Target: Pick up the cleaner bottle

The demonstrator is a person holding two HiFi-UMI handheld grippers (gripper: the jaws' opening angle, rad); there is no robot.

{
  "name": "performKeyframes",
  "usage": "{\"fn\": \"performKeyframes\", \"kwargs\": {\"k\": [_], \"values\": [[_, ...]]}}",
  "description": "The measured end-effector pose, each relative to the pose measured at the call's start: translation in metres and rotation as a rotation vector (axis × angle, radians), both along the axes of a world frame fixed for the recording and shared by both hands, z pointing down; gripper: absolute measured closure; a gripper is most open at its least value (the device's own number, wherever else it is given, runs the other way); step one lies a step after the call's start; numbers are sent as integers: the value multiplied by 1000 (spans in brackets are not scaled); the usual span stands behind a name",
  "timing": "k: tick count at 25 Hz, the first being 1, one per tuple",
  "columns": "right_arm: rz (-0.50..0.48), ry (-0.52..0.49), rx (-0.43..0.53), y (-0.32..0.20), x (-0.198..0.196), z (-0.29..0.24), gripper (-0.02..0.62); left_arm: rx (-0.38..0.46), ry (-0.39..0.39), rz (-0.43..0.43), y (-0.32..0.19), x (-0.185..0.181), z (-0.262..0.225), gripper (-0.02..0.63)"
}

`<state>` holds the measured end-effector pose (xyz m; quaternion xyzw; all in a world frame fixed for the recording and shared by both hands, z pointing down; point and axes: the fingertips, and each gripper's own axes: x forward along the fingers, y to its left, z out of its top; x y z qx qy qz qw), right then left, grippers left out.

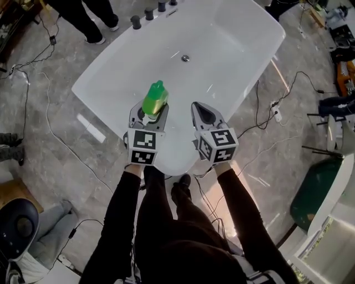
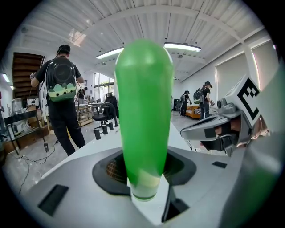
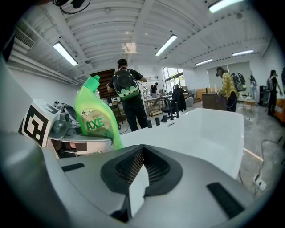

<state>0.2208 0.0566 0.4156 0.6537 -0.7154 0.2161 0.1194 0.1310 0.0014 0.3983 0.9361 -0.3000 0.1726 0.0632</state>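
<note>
Left gripper (image 1: 150, 113): jaws are seen clamped on the cleaner bottle (image 1: 155, 97), one pad on either side of its lower part. In the left gripper view the green body of the bottle (image 2: 143, 111) fills the middle of the frame and is pinched between the dark ribbed pads (image 2: 115, 169). The bottle is carried roughly upright, with its cap towards the far side, and it is seen over the near end of the white bathtub (image 1: 233, 44). No contact between bottle and tub can be made out.

Right gripper (image 1: 198, 106): jaws are brought together, and nothing is held between them. It is kept just beside the left gripper, level with it, also over the near end of the tub. From the right gripper view the bottle (image 3: 95, 118) is seen to the left, with a white label bearing green letters. The closed jaws (image 3: 141, 156) point along the tub (image 3: 209, 129).

The marker cubes (image 1: 142, 147) (image 1: 218, 145) are seen at the back of each gripper, with black sleeves behind them.

Surroundings: a drain (image 1: 185, 57) is noted in the tub floor, and dark taps (image 1: 148, 14) are mounted on the far rim. Cables (image 1: 50, 127) are strewn over the grey stone floor. A person with a backpack (image 3: 127, 95) is seen standing beyond the tub, back turned. Other people are noted farther back in the room.
</note>
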Motion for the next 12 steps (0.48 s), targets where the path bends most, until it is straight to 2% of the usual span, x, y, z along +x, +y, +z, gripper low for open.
{"fn": "performKeyframes", "kwargs": {"k": [12], "values": [[-15,10,-4,30,5,1,594,-2,0,-3,16,-3,-1,413]]}}
